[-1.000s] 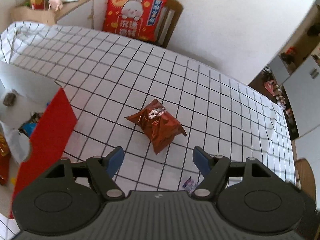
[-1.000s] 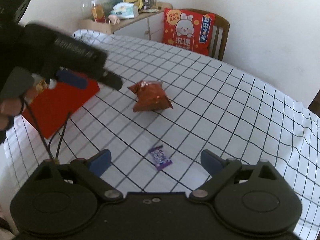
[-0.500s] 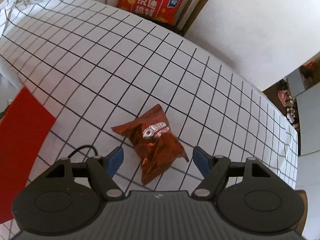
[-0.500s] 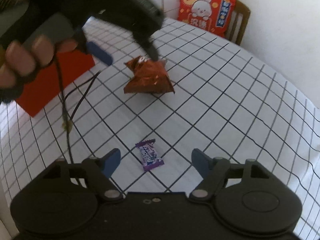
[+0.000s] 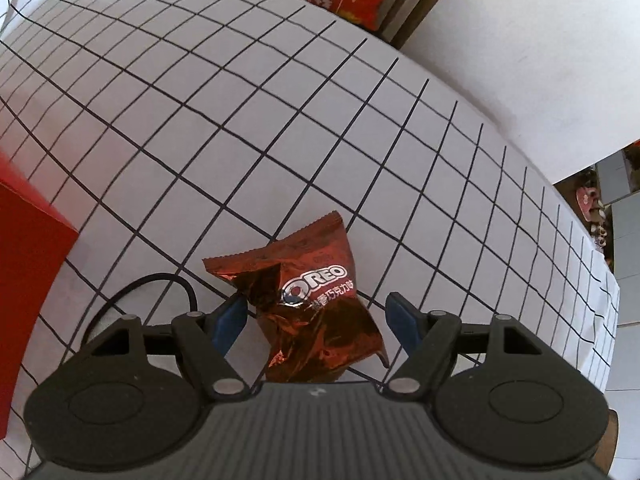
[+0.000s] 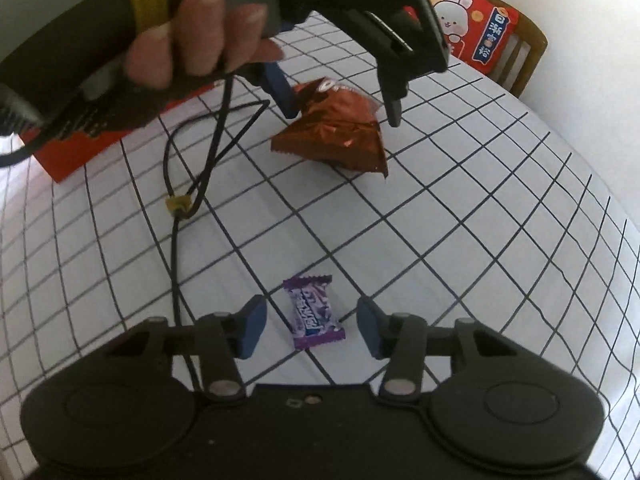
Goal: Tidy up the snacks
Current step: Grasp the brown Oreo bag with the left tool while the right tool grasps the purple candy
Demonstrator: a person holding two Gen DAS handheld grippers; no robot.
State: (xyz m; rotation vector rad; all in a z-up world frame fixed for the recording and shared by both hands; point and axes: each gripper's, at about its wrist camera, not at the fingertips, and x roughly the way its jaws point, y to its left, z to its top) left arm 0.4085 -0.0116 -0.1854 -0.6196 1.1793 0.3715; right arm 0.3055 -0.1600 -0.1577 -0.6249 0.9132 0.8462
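A table covered by a white cloth with a black grid (image 5: 280, 92) fills both views, with a pale wall behind it. At the far edge a wooden chair (image 6: 528, 52) is seen, and on it a red cushion (image 6: 476, 20) printed with a cartoon rabbit, the words "Get Rich" and Chinese characters. A red box (image 5: 28, 264) stands on the cloth at the left.

A copper-red foil snack bag (image 5: 316, 312), crinkled and puffed, is marked "OREO" in white letters above a line of Chinese script. It lies on the cloth near the red box, between the blue-padded fingers of the left gripper (image 5: 316, 316). The jaws are spread wider than the bag; one pad is just beside the foil, and no squeeze is seen. In the right wrist view this gripper is held from above by a hand (image 6: 200, 36), and a black cable (image 6: 176, 216) trails from it over the cloth.

A small purple candy (image 6: 314, 312), its wrapper crimped at both ends and its print too small to read, lies nearer the front edge, well apart from the bag. It sits between the fingers of the right gripper (image 6: 312, 328), whose jaws have just been closing but are not yet touching the wrapper.
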